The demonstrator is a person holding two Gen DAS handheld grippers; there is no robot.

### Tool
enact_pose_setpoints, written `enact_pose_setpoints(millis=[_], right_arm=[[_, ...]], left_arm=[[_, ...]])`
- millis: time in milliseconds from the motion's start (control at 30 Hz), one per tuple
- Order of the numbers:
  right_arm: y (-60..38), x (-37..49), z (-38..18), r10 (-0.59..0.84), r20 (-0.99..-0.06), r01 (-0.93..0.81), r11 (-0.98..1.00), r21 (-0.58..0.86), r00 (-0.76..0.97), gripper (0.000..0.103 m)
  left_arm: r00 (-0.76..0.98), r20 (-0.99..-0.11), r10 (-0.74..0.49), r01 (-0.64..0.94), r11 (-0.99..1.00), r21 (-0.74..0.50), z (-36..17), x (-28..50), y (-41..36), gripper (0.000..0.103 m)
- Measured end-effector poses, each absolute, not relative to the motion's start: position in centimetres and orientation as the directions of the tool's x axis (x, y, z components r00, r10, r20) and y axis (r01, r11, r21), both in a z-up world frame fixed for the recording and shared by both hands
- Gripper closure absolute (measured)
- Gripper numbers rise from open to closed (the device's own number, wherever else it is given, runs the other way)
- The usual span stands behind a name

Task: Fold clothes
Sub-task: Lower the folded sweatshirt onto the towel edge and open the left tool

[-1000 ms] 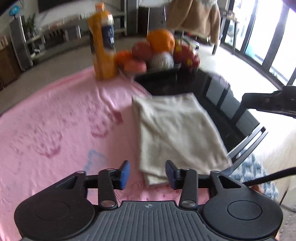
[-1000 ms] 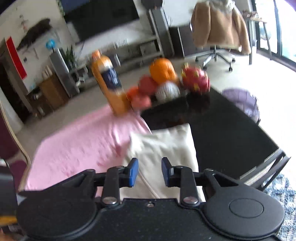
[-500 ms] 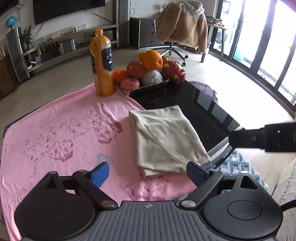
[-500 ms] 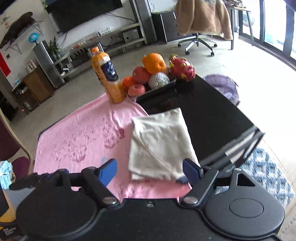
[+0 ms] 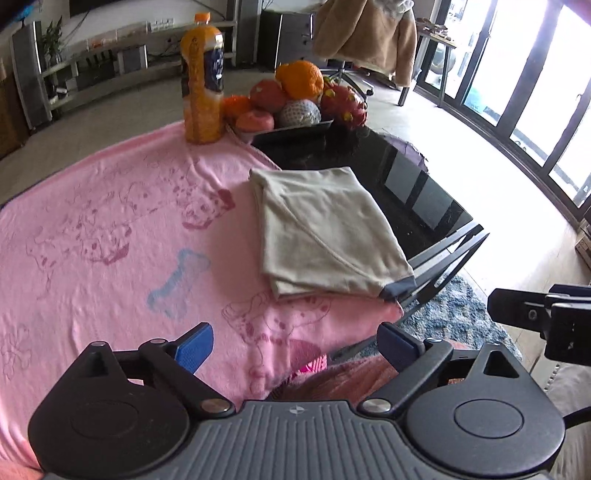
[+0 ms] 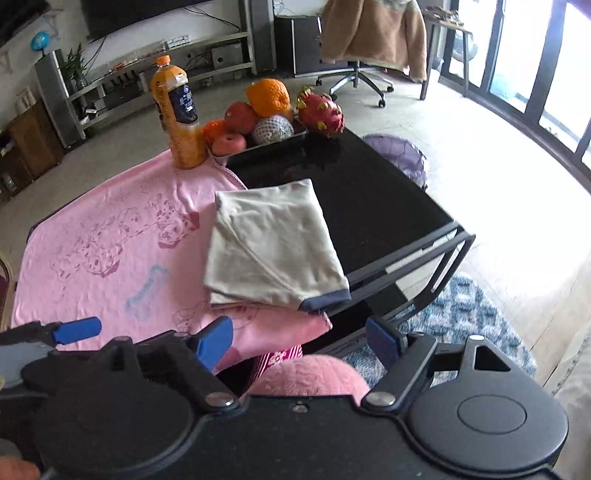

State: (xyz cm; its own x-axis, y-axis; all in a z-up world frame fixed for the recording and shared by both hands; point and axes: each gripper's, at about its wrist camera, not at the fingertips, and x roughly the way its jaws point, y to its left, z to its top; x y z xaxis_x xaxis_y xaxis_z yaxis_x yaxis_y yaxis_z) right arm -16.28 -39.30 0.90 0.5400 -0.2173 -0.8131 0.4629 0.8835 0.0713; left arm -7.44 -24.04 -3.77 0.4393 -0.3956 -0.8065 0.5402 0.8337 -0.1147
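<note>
A folded cream garment with a dark blue cuff lies flat on the table, half on the pink dog-print blanket and half on the black tabletop. My left gripper hovers near the table's front edge, short of the garment; its jaws are opening and nothing is between them. My right gripper is held back over the table's near corner, open and empty. One blue pad of the left gripper shows at the lower left of the right wrist view.
An orange juice bottle and a tray of fruit stand at the far side of the table. A chair draped with a tan coat is behind. A blue rug lies below the table's right edge.
Both grippers opened wide and pulled back from the folded garment, which now lies free on the table, farther from the fingers.
</note>
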Motion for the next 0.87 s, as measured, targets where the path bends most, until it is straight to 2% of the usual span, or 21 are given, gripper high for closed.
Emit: enact_pose_setpoints(millis=[133,233,567,867], right_arm=[[-39.2,-17.2,0.9,-0.287,-0.783,0.507,0.861,0.042,0.552,0.024],[-38.8,-17.8,0.7,-0.335,-0.760,0.523,0.852,0.008,0.557,0.020],[-38.4,-17.5,-0.4,-0.277,-0.788,0.494,0.869,0.039,0.549,0.020],[-38.3,-17.6,-0.9,-0.258,-0.795,0.489,0.871,0.055,0.549,0.020]], left_arm=[[0.462,-0.797,-0.389,0.535,0.839,-0.099,-3.4,-7.6,-23.9,0.008],[0.470,-0.796,-0.381,0.533,0.841,-0.088,-3.4,-7.8,-24.1,0.008],[0.450,-0.811,-0.373,0.525,0.845,-0.097,-4.1,-7.7,-24.3,0.008],[0.486,-0.787,-0.379,0.517,0.851,-0.091,-3.6,-7.9,-24.3,0.007]])
